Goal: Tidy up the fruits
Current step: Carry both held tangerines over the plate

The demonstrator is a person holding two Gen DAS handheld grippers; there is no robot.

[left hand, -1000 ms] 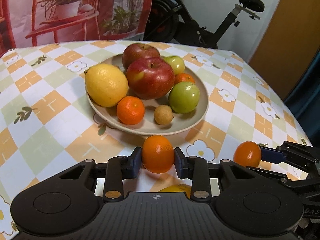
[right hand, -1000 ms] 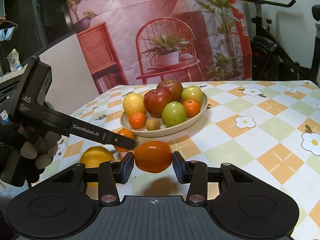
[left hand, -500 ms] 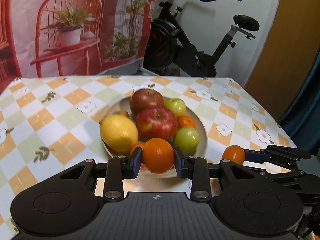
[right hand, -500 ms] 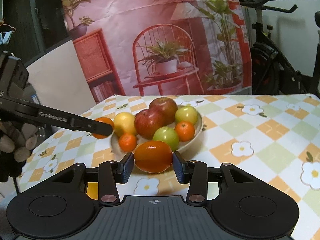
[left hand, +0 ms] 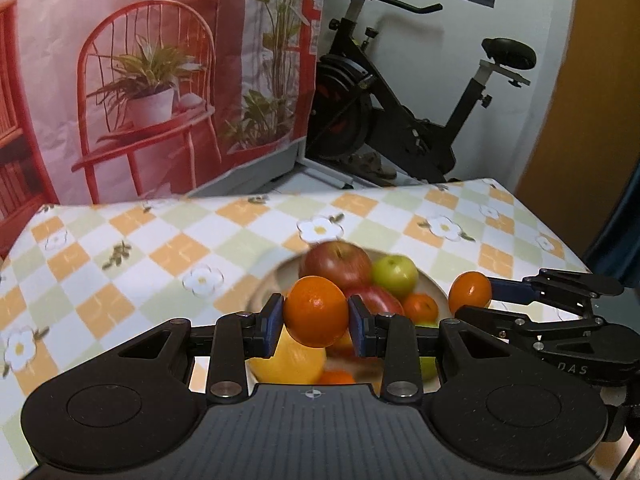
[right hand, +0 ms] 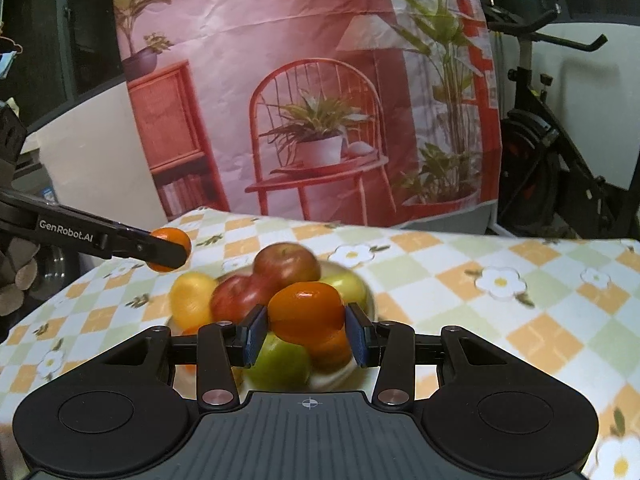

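Observation:
My left gripper [left hand: 316,318] is shut on a round orange [left hand: 316,310], held in the air over the near side of a beige plate [left hand: 260,292] piled with fruit. On the plate lie red apples [left hand: 338,264], a green apple [left hand: 394,276], a lemon [left hand: 288,360] and a small orange [left hand: 420,307]. My right gripper [right hand: 306,330] is shut on a second orange [right hand: 306,310] above the same plate [right hand: 371,302]. In the left wrist view that second orange [left hand: 470,292] hangs at the plate's right side. In the right wrist view the first orange [right hand: 168,249] hangs left of the plate.
The table wears a checked cloth with flowers [left hand: 160,248]. Behind it hang a pink printed backdrop [right hand: 320,100] and an exercise bike [left hand: 400,120] stands at the back right. A gloved hand [right hand: 18,276] holds the left tool at the table's left edge.
Both grippers have risen and moved forward with their oranges, from low near the table's front to above the plate. The plate now sits under the fingers in both views.

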